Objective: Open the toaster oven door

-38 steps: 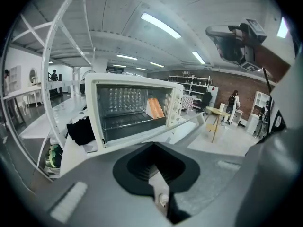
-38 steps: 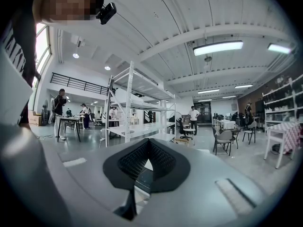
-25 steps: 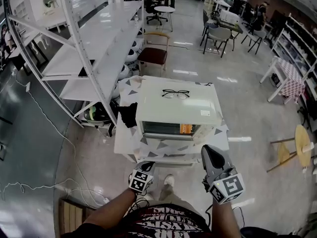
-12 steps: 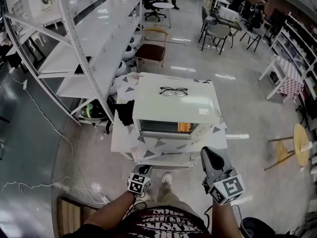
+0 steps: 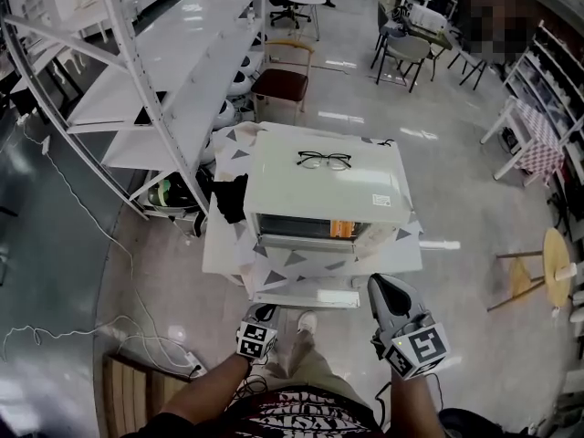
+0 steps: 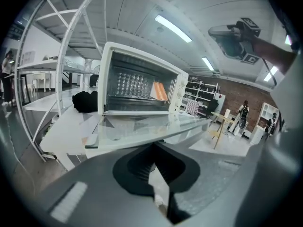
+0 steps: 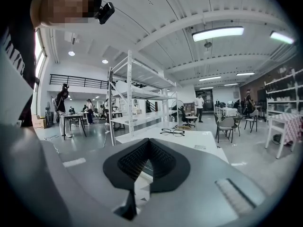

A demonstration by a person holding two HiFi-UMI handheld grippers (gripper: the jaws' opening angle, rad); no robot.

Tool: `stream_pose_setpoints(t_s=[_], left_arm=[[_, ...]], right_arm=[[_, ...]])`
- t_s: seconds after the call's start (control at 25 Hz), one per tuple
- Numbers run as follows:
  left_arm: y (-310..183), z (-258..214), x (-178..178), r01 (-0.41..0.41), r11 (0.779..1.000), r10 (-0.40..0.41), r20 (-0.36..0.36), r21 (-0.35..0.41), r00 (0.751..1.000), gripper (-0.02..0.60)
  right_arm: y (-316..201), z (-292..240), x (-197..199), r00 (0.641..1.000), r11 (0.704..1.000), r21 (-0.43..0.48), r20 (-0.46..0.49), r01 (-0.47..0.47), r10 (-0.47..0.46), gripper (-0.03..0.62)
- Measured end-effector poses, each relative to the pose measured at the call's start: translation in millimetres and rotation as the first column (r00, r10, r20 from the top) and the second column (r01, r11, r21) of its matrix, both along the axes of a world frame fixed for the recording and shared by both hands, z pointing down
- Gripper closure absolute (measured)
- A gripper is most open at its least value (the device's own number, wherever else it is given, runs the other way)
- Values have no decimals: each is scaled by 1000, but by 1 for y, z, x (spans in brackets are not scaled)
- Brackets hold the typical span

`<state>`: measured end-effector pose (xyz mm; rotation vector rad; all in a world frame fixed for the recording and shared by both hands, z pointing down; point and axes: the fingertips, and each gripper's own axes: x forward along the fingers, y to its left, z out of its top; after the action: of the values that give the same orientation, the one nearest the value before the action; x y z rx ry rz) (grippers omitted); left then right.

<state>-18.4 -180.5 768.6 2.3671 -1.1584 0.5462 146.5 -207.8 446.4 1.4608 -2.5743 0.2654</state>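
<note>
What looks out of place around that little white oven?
A pair of glasses lies on the flat top of the toaster oven, an odd spot if that surface heats up. A black cloth is bunched on the table beside the oven. Nothing looks spilled or broken.

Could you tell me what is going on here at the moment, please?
A person stands before a toaster oven on a small table, a gripper in each hand. The oven's glass door is already down and open. The left gripper and right gripper hang short of it, fingers together, holding nothing. Glasses lie on the oven's top.
</note>
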Motion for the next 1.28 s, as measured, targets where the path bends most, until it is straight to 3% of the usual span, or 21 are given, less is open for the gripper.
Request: stream_pose_setpoints(t_s=[0.2,0.44,0.68,1.0,1.12,1.28], left_arm=[[3,6,-1,-23,1000,23,6,13,1000,580],[27,31,-19,-53,997,59,129,-51,990,580],[52,17,-40,-30,997,38,106,-76,994,580],[23,-100,-39,-2,991,-7,63,130,998,580],[2,-170,-37,25,972,-28,10,235,1000,580],[-22,-258,-35,43,928,-36,-28,371,999,580]], right_arm=[[4,3,-6,1000,1000,-3,-1,16,-16,568],[14,-2,-6,1000,1000,5,2,10,-10,568],[29,-6,-1,1000,1000,13,12,-12,11,568],[35,-7,-7,999,999,39,30,-30,28,568],[35,-10,-14,1000,999,50,21,-21,20,569],[35,-18,-20,1000,997,76,11,-14,13,568]])
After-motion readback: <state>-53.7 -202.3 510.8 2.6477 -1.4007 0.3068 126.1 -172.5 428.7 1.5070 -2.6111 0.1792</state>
